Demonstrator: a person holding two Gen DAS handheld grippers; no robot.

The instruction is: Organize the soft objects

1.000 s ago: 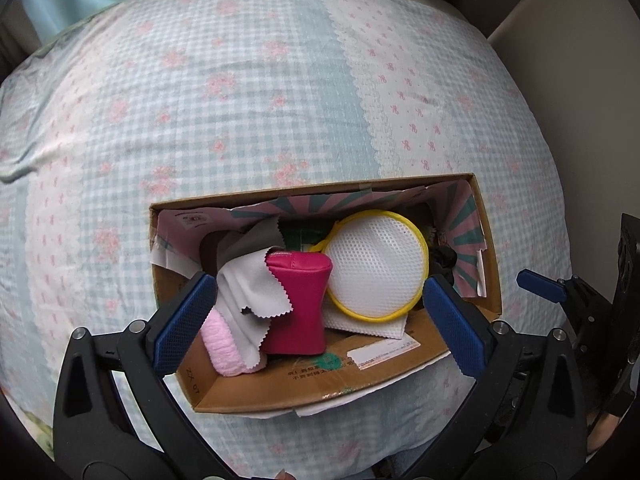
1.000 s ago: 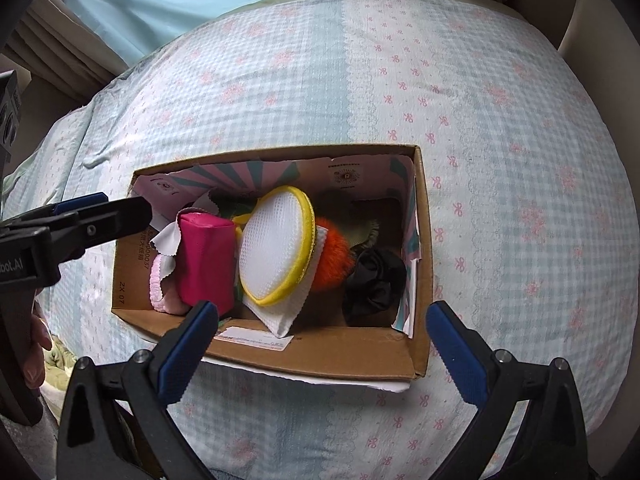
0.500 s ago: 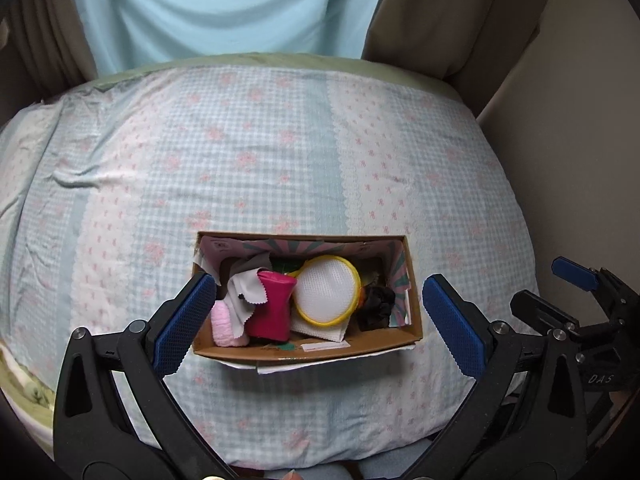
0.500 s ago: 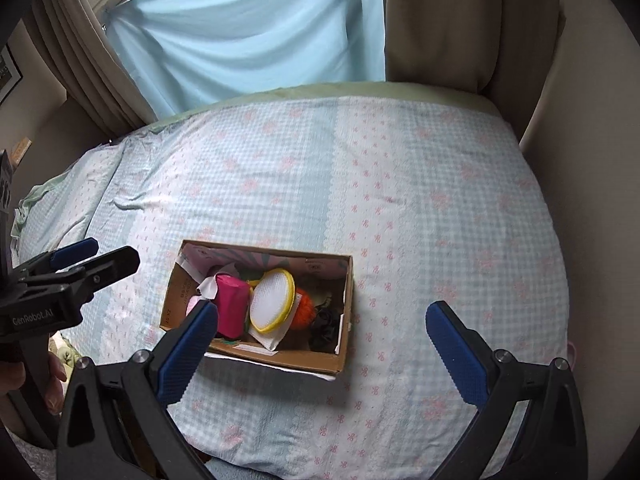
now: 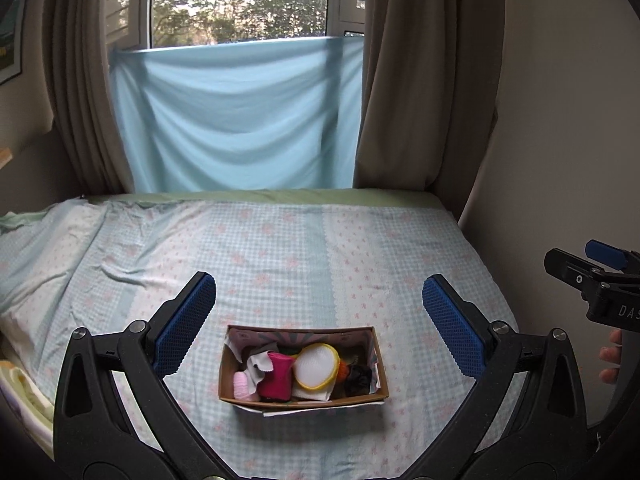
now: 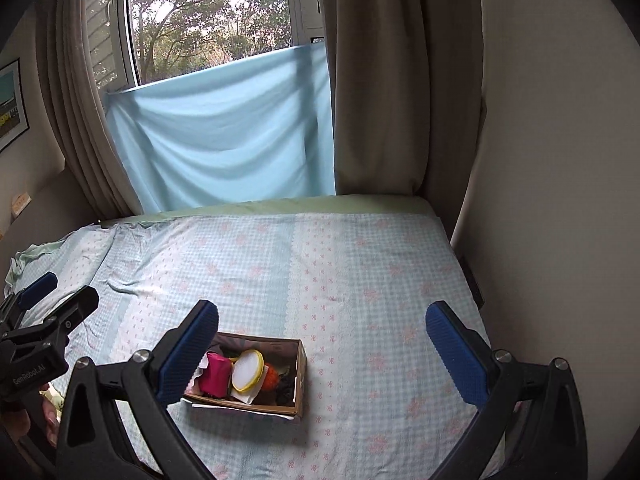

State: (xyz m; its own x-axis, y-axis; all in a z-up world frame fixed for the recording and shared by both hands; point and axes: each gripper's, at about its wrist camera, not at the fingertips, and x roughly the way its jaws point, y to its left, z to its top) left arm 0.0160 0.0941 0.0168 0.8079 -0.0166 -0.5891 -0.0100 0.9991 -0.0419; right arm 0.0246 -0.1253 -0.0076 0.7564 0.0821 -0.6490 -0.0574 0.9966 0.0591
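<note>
Cardboard box holds one pink pouch.

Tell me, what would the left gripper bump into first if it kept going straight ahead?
Probably the checked bedspread beyond the cardboard box; the open left gripper seems aimed over it, though depth is unclear.

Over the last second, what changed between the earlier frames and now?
Both grippers pulled back and up from the cardboard box: it shrinks in both wrist views while window and curtains come into sight. The left gripper and right gripper stayed open and empty. The box contents, including the pink pouch and mesh pad, kept their places.
</note>
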